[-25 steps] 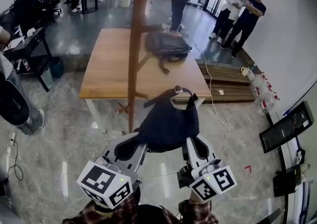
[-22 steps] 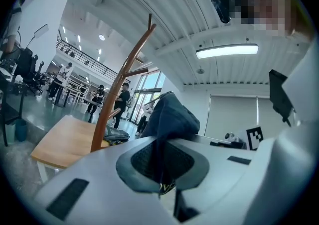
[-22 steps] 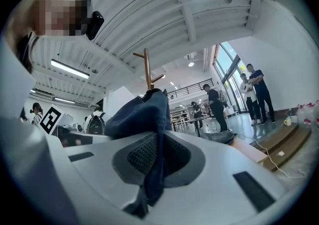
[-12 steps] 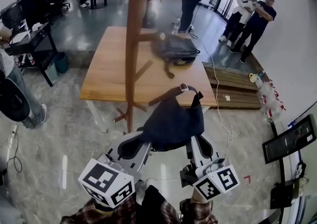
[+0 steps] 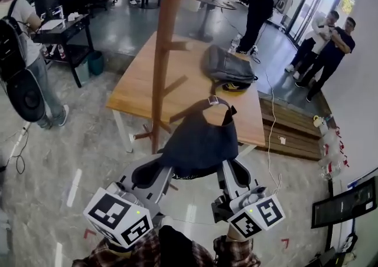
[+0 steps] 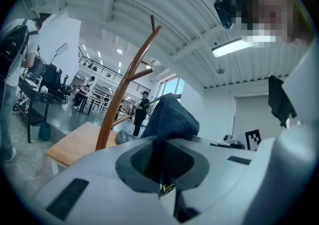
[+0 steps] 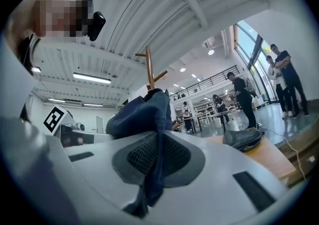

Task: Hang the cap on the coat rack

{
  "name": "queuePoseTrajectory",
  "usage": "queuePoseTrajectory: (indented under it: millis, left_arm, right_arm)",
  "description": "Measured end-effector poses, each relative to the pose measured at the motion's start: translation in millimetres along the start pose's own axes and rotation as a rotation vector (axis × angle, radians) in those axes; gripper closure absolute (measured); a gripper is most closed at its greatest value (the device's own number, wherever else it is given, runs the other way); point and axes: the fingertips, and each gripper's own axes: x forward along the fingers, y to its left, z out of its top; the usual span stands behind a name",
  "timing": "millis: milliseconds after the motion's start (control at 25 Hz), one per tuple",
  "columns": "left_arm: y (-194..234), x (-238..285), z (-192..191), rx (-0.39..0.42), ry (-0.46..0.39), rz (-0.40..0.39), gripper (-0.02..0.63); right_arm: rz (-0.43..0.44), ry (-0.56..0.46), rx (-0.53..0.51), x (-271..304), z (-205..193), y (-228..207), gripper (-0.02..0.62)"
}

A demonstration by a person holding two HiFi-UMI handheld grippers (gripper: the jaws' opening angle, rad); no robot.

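Left gripper: clenched on a fold of the cap, dark cloth pinched between both pads.
Right gripper: clenched on the cap's opposite edge, cloth hanging down through the pads.
Cap position: aloft between the 2 grippers, above the floor, just beside the coat rack; contact with its lower pegs not discernible.
Cap axis: lengthwise away from the person, toward the table; strap arch with metal buckle at the far, raised end.
Writing: small yellow-green mark on the cloth below the left pads, too small to read; black-and-white square markers on both cubes.
Beyond: backpack on the table, well apart from the cap.
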Motion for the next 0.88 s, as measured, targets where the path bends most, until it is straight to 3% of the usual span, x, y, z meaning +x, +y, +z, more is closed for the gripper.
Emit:
queuePoseTrajectory:
  millis: [320,880]
  left_arm:
    - [-13.1,-22.0,29.6,-0.004,-0.095,0.087,0.586]
    - [6.8,-41.0,121.9,0.120,-0.172,0.103,0.586]
  right_arm:
    - [0.205,-0.033,0.024,2.5,32.5,21.8,0.577]
    - [0.371,-0.123,0.064,54.8,98.1,60.7,0.577]
